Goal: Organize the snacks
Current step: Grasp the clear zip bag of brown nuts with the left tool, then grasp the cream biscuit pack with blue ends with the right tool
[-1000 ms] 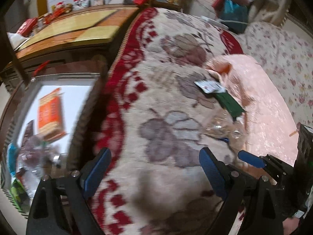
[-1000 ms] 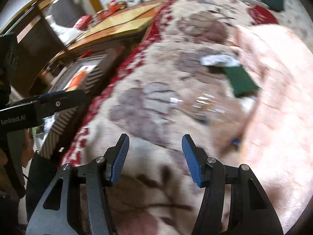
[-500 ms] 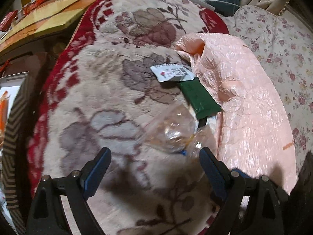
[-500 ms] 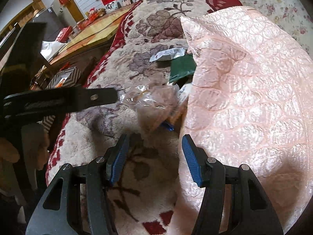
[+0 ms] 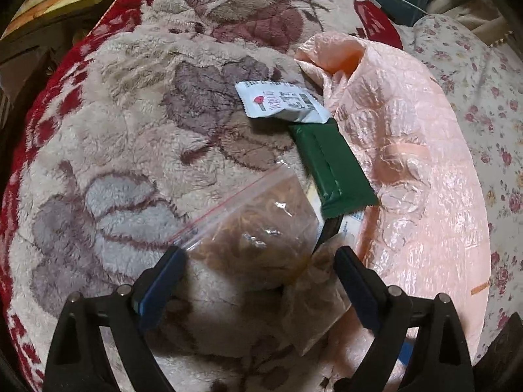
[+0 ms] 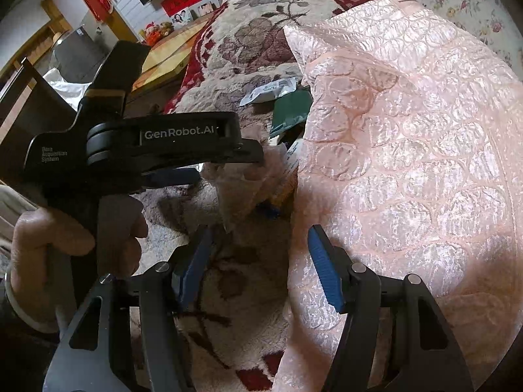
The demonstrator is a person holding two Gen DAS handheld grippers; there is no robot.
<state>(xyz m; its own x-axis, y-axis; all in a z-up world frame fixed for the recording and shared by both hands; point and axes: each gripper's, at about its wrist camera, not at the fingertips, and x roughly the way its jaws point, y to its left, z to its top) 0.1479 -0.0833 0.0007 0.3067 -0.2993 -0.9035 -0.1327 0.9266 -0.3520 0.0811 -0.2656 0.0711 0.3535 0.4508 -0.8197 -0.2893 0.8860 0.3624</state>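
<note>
- The snacks lie loose on the plush floral blanket point(image 5: 137, 150), beside the pink quilt point(image 5: 421, 170): a white packet point(image 5: 281, 104), a green packet point(image 5: 333, 170) and a clear zip bag point(image 5: 258, 228), none sorted yet
- The left tool point(image 5: 258, 261) stands wide apart around the zip bag, not yet pressing it
- The right tool point(image 6: 258, 254) has just been opening; nothing sits between its jaws
- Judging by this, every snack is left to gather

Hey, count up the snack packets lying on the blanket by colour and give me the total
White packet: 1
Green packet: 1
Clear zip bag of brown snacks: 1
Small clear wrapper by it: 1
Total: 4, plus a partly hidden packet under the green one, colour unclear.
</note>
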